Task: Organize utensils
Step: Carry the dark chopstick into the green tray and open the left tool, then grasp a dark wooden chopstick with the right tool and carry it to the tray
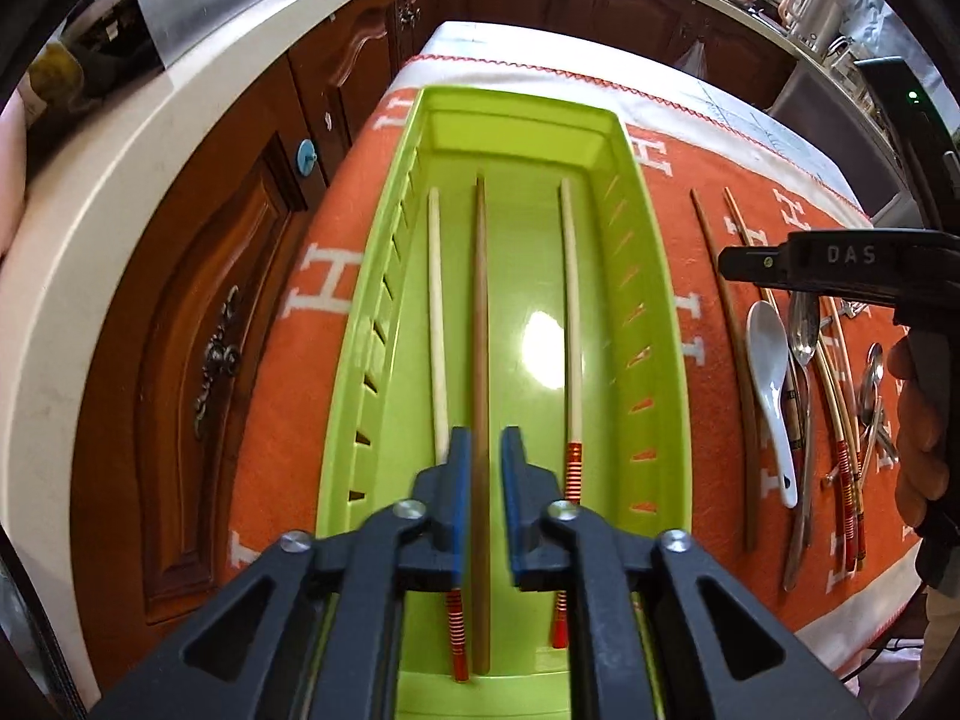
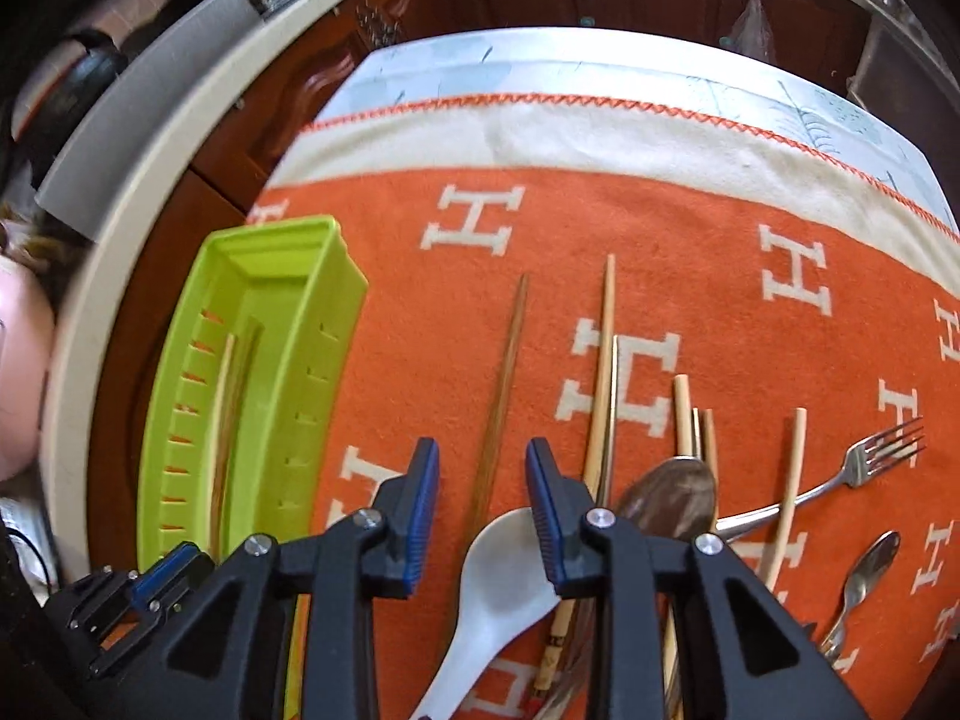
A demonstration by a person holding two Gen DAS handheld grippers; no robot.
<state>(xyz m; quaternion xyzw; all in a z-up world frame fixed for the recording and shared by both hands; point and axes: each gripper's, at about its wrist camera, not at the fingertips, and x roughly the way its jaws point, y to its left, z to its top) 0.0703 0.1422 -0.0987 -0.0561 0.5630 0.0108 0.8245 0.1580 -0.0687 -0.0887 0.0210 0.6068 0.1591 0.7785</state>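
Left gripper [image 1: 481,456]: jaws apart, straddling the brown chopstick [image 1: 479,324] without visible contact; the stick lies flat along the floor of the green tray [image 1: 651,276], centre of the frame. Judged a release just completed or a grip about to close; cannot tell which. Two pale chopsticks with red-banded ends, one [image 1: 437,312] to its left and one [image 1: 573,312] to its right, lie parallel in the same tray.

Right gripper [image 2: 482,510]: jaws apart, holding nothing, hovering over the loose pile at lower centre of its frame. Between and below the jaws sit the second brown chopstick [image 2: 507,372] and the bowl of the white spoon [image 2: 498,588]. Further right: pale chopsticks [image 2: 603,372], a large metal spoon [image 2: 672,492], a fork [image 2: 864,462], a small spoon [image 2: 870,570], all on the orange cloth [image 2: 690,228] covering the desk.

Step judged: pick the matching brown chopstick. Advice: centre the jaws across its shaft clear of the white spoon, close squarely, lift level, lay it parallel beside its partner.
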